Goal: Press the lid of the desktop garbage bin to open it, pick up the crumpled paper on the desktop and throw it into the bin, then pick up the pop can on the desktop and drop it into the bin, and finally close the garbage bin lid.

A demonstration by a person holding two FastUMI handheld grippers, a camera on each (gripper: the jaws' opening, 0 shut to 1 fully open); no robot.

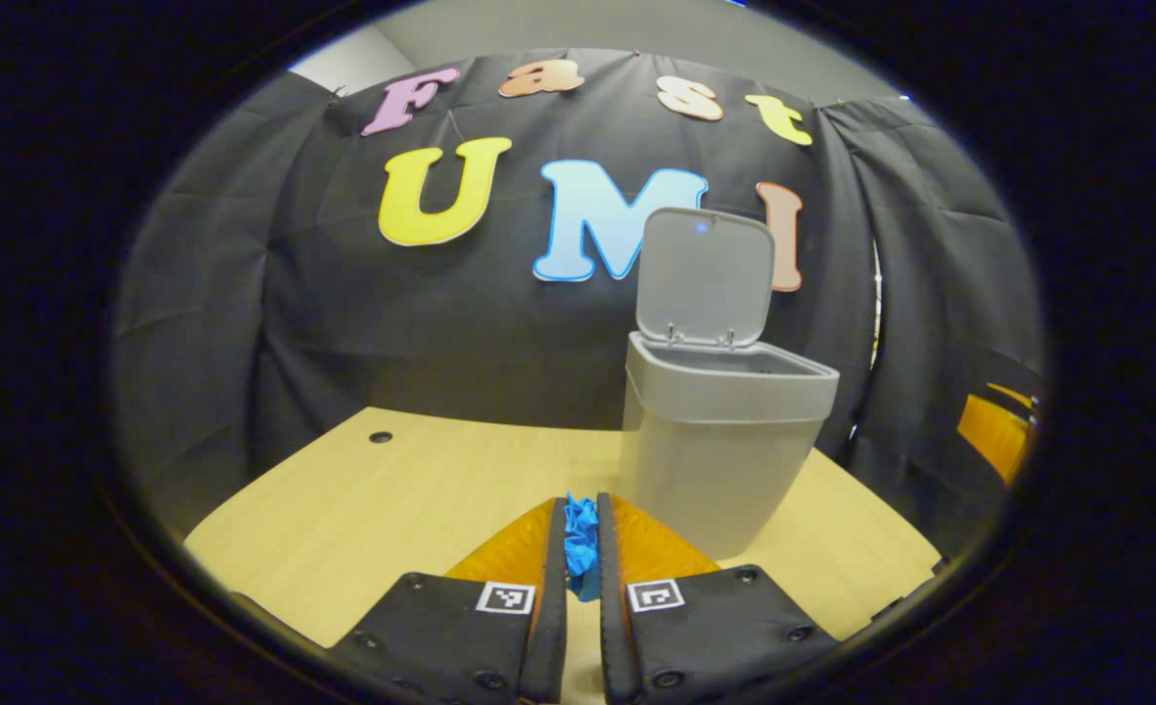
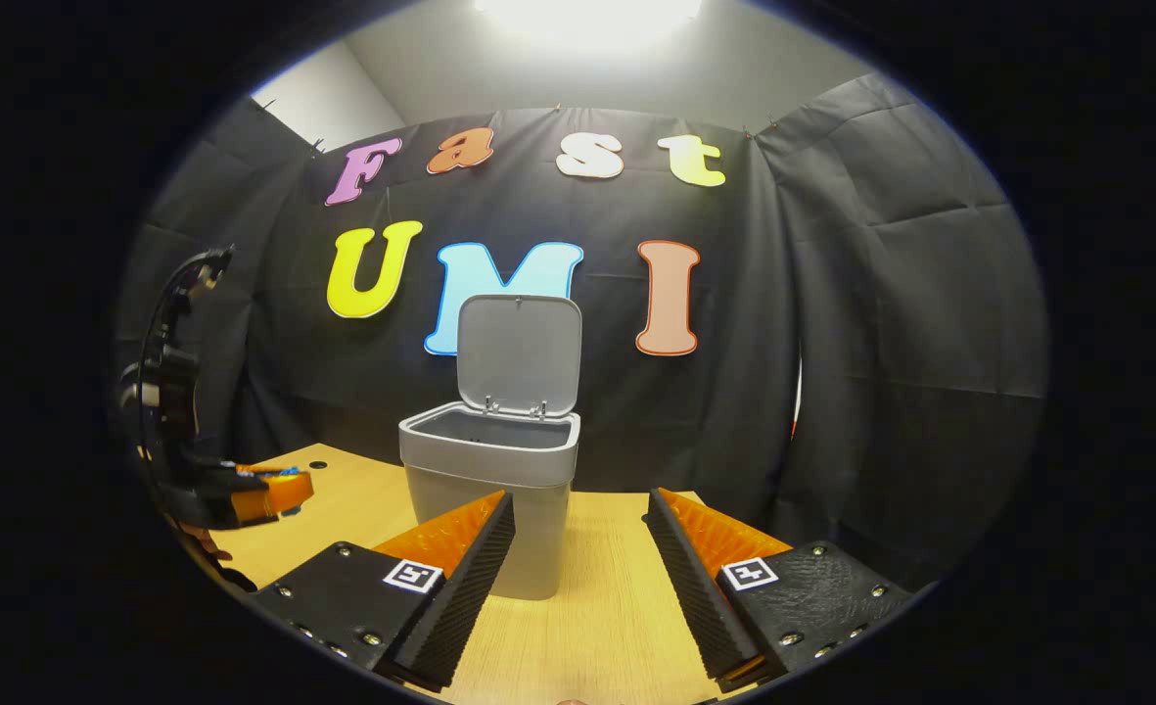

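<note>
Left gripper (image 1: 582,534) fingers pinched on blue crumpled paper (image 1: 580,544) just left of the garbage bin (image 1: 724,446), lid (image 1: 705,277) upright, above the desk (image 1: 362,499); right gripper (image 2: 578,529) fingers wide, facing the bin

No legible wording, brand or number is found on any object. Square black-and-white coded markers are noted, one on each finger of the left gripper (image 1: 582,519) and of the right gripper (image 2: 578,519); no characters can be read from them.
</note>
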